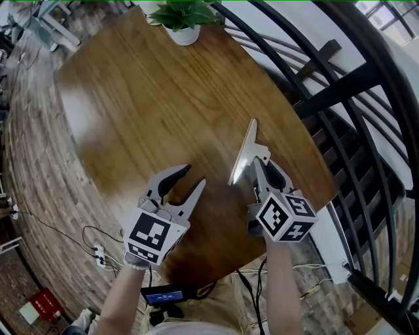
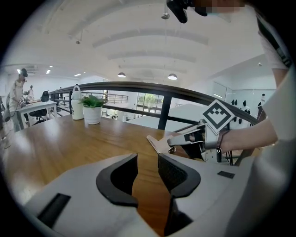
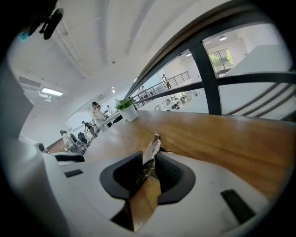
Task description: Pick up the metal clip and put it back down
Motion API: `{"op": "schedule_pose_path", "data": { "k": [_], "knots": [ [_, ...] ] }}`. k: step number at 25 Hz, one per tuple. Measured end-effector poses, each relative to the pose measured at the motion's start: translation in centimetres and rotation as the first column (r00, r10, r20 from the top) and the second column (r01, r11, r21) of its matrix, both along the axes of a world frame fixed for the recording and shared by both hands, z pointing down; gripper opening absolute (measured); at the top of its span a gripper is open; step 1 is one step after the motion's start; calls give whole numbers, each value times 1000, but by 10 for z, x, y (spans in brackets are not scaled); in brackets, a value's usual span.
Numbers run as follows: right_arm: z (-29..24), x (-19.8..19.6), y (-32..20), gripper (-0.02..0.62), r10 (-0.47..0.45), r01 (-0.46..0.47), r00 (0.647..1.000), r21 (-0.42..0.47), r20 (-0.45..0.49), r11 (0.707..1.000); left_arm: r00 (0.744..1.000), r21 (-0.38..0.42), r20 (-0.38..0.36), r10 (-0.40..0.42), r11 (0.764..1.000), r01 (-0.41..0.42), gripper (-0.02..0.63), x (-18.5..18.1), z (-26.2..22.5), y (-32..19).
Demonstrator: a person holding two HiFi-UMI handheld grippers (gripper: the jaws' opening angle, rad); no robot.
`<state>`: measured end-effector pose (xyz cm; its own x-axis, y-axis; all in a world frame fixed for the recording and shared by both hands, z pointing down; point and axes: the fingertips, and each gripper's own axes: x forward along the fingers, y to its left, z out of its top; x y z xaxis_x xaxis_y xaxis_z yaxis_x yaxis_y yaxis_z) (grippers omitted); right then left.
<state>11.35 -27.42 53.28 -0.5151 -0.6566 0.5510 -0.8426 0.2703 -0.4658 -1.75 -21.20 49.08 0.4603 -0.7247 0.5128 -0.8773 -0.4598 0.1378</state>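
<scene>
Right gripper view puts the metal clip [image 3: 151, 156] squarely between the dark pads of my right hand-held gripper [image 3: 149, 171], and both pads are clenched on its spring end, so I am grasping the clip. Its flat blade pokes out past the jaw tips toward 12 o'clock. From the head view the clip stands tilted over the worktop [image 1: 144, 105], near the worktop's 4 o'clock edge, with the shiny blade slanting up and away from me. I cannot tell whether its lower end touches the wood.

My left hand-held gripper [image 1: 192, 177] sits at about 8 o'clock from the clip, near it but apart. Its jaws are spread and released, with only bare wood showing between them.

Farther out, a potted plant [image 1: 183, 18] in a white pot stands at the worktop's 12 o'clock edge. A dark railing [image 1: 340, 118] curves round the 3 o'clock side.
</scene>
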Motion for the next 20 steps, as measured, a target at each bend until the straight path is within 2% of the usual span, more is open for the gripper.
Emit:
{"op": "schedule_pose_path", "data": {
  "k": [3, 5, 9, 14, 18, 20],
  "knots": [
    [-2, -1, -2, 56, 51, -47, 994, -38, 102, 998, 1000, -10, -22, -10, 1000, 10, 143, -1, -1, -1],
    [-3, 0, -3, 46, 73, -67, 989, -53, 131, 996, 999, -14, -34, -14, 1000, 13, 143, -2, -1, -2],
    [-4, 0, -5, 43, 69, -63, 989, -44, 129, 997, 998, -30, -62, -19, 999, 17, 143, -3, -2, -3],
    [-11, -2, -1, 36, 37, -35, 995, -18, 96, 999, 992, -94, -124, -25, 996, 13, 143, -1, 1, -2],
    [-19, -4, 3, 34, 27, -26, 992, -8, 126, 1000, 978, -132, -206, -19, 991, -9, 143, 6, 0, -2],
    [-26, -6, 4, 34, 19, -19, 989, 1, 147, 1000, 976, -143, -216, -11, 990, -20, 143, 8, 1, -2]
  ]
}}
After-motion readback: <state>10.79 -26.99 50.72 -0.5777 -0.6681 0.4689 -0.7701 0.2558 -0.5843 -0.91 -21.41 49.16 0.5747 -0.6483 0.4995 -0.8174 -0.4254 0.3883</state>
